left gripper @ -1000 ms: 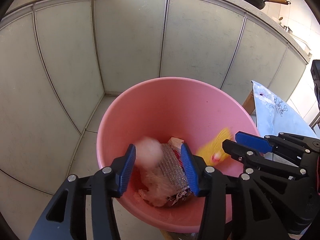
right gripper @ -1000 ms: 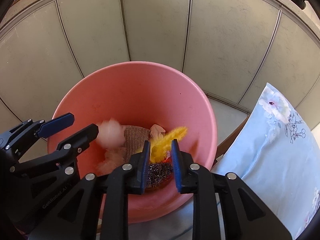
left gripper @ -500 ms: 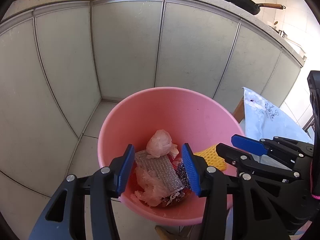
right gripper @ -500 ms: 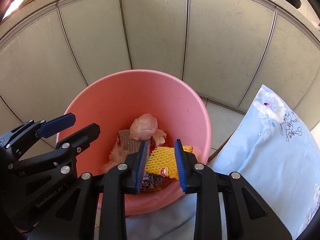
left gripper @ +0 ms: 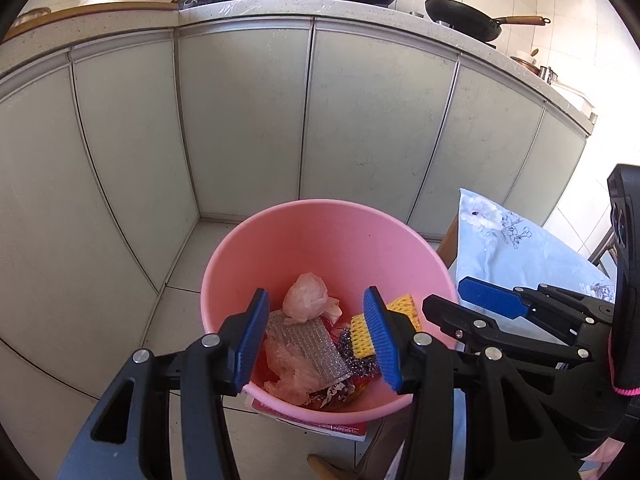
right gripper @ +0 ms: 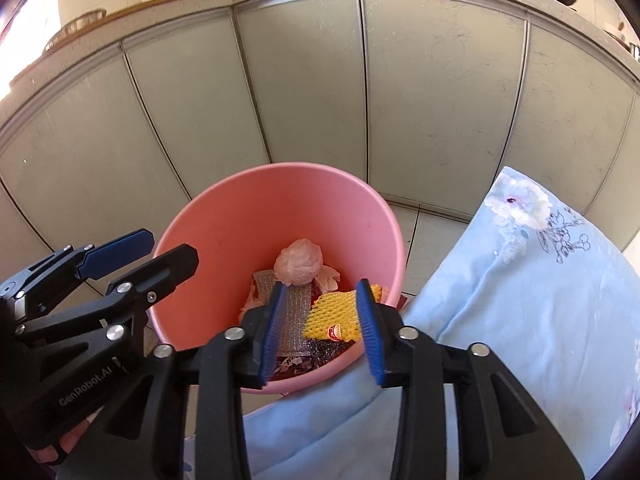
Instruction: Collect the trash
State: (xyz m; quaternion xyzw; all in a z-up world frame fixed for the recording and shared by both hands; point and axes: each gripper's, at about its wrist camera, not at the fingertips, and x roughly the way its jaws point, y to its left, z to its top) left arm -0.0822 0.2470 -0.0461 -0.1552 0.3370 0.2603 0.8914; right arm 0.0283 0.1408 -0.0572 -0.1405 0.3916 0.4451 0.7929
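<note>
Both grippers hang over the pink bin (left gripper: pixel 312 240). The left gripper (left gripper: pixel 316 340) has its jaws wide apart, nothing between them. The right gripper (right gripper: pixel 320 332) has jaws opening, also empty. Down inside the bin lie the yellow foam net (right gripper: pixel 332 314), a crumpled plastic ball (right gripper: pixel 300 266) and a bubble-wrap sheet (left gripper: pixel 304 344).

Daylight floods in from my right, washing the tiled wall (left gripper: pixel 576 40) almost white, and it blows out the upper left corner of my right view too. Both fisheye views bend the cabinet doors (right gripper: pixel 304 88) into curves and go black at the corners. Everything is sharp, and the pink bucket (left gripper: pixel 320 232) is evenly lit inside.
</note>
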